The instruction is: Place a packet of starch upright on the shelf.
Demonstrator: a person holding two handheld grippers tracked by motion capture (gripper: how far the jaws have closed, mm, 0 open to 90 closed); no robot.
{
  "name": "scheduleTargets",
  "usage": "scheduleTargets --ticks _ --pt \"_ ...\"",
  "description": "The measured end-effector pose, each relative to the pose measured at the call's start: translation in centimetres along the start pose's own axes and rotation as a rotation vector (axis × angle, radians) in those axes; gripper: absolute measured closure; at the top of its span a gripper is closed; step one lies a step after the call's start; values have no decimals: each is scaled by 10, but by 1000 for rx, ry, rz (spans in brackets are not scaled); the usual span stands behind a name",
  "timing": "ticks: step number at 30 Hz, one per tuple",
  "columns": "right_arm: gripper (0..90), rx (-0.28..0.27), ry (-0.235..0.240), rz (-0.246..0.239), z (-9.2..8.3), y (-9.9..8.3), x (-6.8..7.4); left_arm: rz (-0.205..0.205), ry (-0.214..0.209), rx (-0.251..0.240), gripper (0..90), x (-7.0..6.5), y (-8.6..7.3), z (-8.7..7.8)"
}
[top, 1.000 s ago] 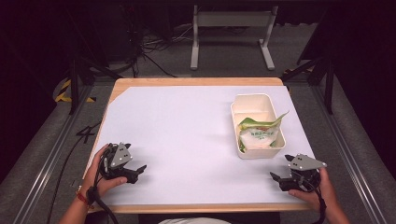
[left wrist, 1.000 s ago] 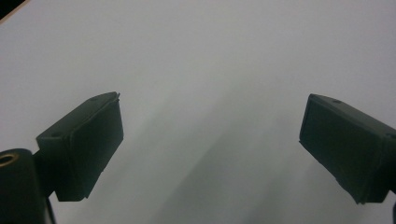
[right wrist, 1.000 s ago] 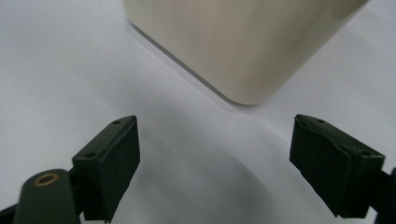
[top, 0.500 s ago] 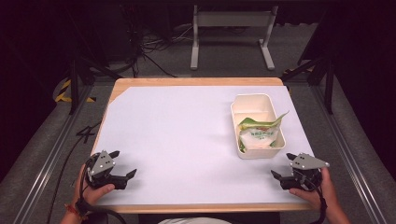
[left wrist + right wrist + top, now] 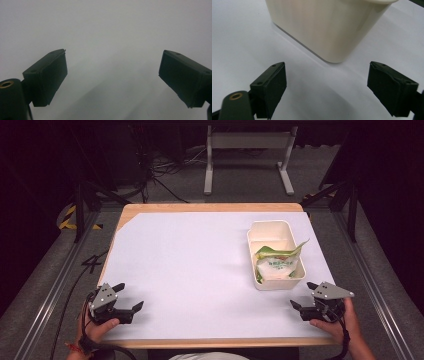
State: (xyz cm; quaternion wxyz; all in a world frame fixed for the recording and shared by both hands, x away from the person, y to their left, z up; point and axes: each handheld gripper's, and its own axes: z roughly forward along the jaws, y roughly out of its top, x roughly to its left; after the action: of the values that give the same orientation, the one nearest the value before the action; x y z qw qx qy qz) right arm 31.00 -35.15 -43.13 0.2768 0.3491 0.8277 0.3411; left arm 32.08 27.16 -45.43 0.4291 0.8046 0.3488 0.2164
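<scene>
Both grippers sit low at the near edge of the table (image 5: 165, 240), jaws spread apart, holding nothing. Right gripper (image 5: 303, 296) rests at the near right corner in the person's hand, pointing toward the cream tub (image 5: 274, 231) just beyond it; the right gripper view has the tub's corner (image 5: 329, 27) close ahead, not touching. A green and white packet (image 5: 276, 265) lies inside the tub's near half. Left gripper (image 5: 128, 296) is at the near left corner, well apart from the tub, over bare white tabletop (image 5: 107, 30).
</scene>
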Motion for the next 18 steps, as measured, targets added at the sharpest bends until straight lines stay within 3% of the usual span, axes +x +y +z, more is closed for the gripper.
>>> scheduleTargets --ticks 18 --pt "155 3 6 -2 1 0 1 36 -9 18 82 -2 3 4"
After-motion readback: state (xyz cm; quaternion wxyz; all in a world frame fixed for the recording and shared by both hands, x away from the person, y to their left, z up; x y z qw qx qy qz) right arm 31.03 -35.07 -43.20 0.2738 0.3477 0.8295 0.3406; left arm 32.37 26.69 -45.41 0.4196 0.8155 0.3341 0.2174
